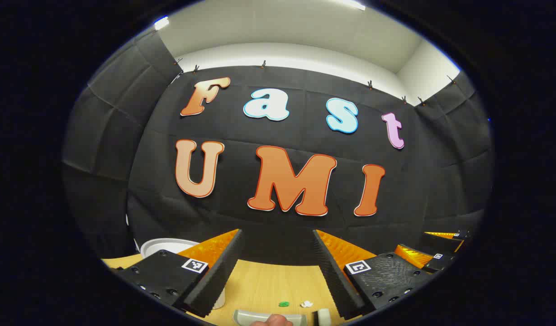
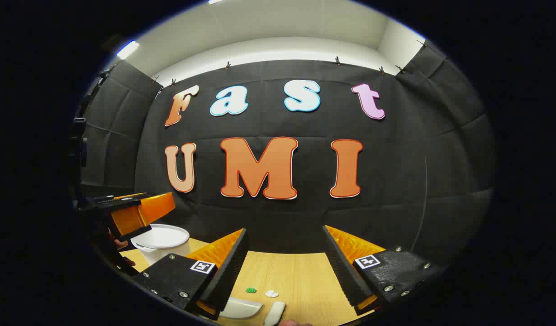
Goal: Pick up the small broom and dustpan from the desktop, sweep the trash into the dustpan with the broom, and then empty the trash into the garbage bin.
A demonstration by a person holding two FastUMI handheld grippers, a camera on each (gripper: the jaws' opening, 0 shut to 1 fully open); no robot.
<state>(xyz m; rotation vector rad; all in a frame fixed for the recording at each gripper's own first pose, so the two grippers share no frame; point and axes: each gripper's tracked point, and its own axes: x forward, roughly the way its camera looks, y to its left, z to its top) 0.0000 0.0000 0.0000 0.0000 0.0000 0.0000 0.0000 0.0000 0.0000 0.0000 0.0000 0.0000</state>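
Note:
In the left gripper view my left gripper (image 1: 277, 235) is open above the wooden desktop (image 1: 268, 280), nothing between its fingers. Below it lie a green scrap (image 1: 283, 304) and a white scrap (image 1: 306, 304). At the bottom edge sit the grey dustpan (image 1: 259, 317), touched by a fingertip (image 1: 278, 320), and a white piece, probably the broom (image 1: 324, 316). My right gripper (image 2: 284, 231) is also open and empty. Beneath it are the green scrap (image 2: 250, 290), white scrap (image 2: 272, 293), dustpan (image 2: 239, 308) and broom (image 2: 275, 312). The white garbage bin (image 2: 162, 242) stands at the left.
The bin's rim (image 1: 167, 246) peeks out behind my left finger. The other gripper (image 1: 440, 253) hovers at the far right of the left gripper view, and the left gripper (image 2: 133, 213) with a hand (image 2: 117, 244) is over the bin in the right gripper view.

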